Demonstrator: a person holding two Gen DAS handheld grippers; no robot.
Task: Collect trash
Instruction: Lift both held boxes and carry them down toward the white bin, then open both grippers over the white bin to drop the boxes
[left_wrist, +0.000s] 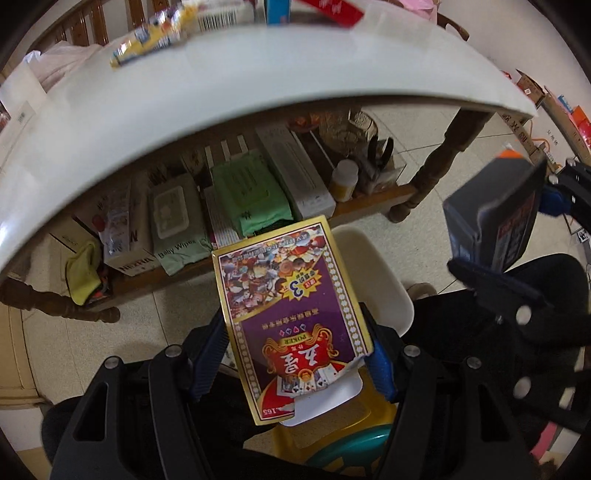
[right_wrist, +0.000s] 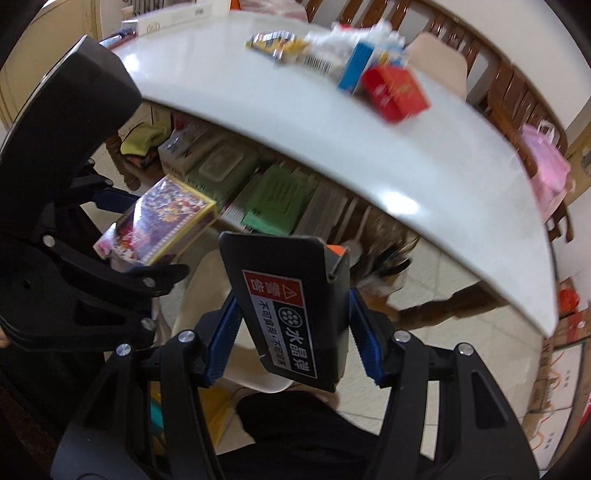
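Poker card box (left_wrist: 291, 325) clamped in left hand-held gripper (left_wrist: 295, 354); black warning-label box (right_wrist: 291, 314) clamped in right hand-held gripper (right_wrist: 291, 339). Both held off table (right_wrist: 332, 147), likely for binning.

Left gripper (left_wrist: 295, 354) jaws clamp a poker card box (left_wrist: 288, 314).

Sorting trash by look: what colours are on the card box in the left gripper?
Purple with a gold border on the card box; clearest in the left wrist view.
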